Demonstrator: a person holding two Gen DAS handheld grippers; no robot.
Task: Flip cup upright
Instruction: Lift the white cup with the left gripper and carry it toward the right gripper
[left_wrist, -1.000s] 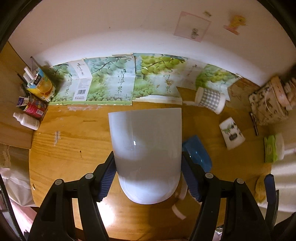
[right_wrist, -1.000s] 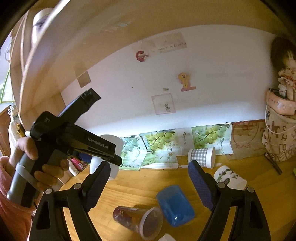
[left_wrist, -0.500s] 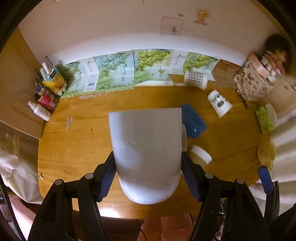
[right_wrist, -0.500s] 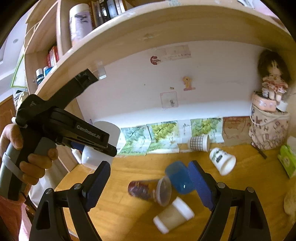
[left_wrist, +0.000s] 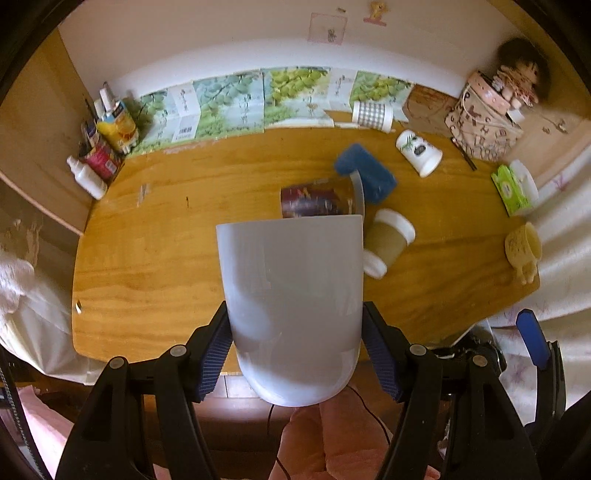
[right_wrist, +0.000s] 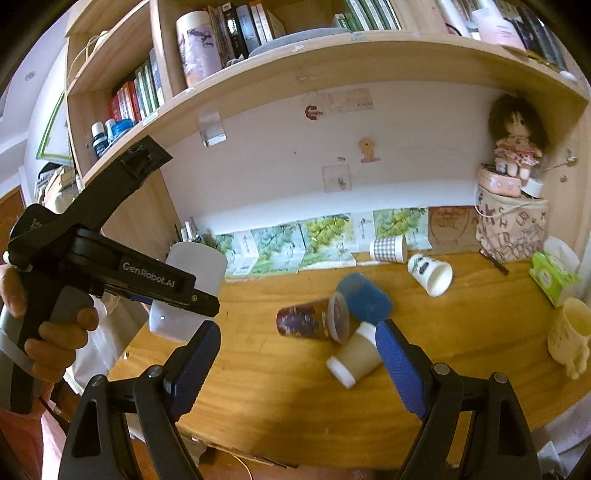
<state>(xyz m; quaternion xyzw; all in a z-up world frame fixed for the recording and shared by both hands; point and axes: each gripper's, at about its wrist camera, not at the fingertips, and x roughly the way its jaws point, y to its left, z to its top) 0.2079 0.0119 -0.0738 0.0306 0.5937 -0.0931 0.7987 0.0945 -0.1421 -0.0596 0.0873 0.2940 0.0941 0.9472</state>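
Only the right wrist view shows the shelf (right_wrist: 332, 70) above the white cup (right_wrist: 188, 291).

Cup (left_wrist: 291, 295) between the jaws — above the table's (left_wrist: 147, 258) near edge.

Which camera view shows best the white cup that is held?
The right wrist view: the white cup appears whole in the left gripper, above the table edge. The left wrist view shows only its side, filling the jaws.
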